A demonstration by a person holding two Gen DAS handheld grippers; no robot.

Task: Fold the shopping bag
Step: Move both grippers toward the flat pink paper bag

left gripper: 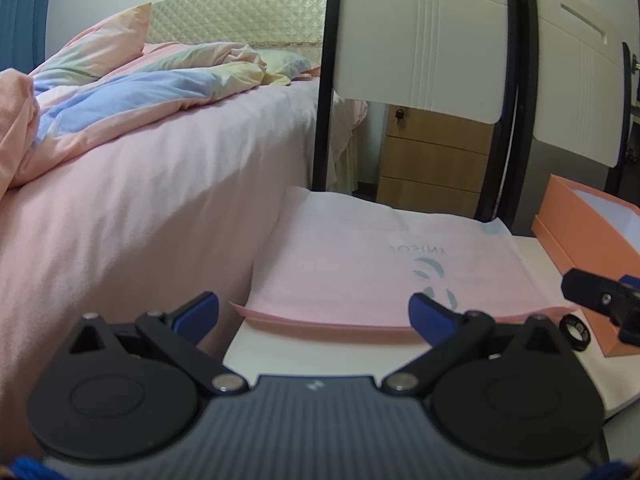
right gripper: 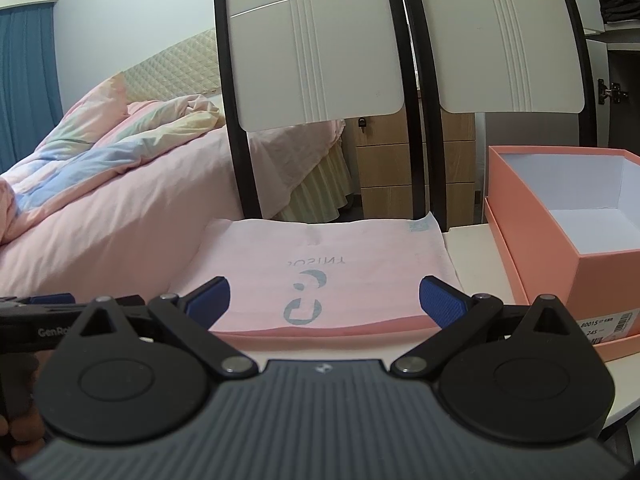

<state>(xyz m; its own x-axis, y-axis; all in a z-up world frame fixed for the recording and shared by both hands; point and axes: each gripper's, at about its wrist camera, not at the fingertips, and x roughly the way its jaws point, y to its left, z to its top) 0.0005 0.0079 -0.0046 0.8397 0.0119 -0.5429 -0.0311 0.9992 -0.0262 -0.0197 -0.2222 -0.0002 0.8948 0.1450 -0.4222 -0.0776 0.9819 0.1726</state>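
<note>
A pink shopping bag (left gripper: 380,264) with a blue printed logo lies flat on the white table (left gripper: 264,356); it also shows in the right wrist view (right gripper: 328,264). My left gripper (left gripper: 314,314) is open and empty, just before the bag's near edge, toward its left corner. My right gripper (right gripper: 324,302) is open and empty, its blue pads (right gripper: 438,300) spread over the bag's near edge. The right gripper's tip shows at the right of the left wrist view (left gripper: 604,300). The left gripper shows at the left edge of the right wrist view (right gripper: 40,320).
An open salmon-pink shoe box (right gripper: 560,220) stands on its lid at the bag's right. A small black ring (left gripper: 576,330) lies next to the box. Two white chair backs (right gripper: 320,52) stand behind the table. A bed with pink sheets (left gripper: 140,200) lies to the left.
</note>
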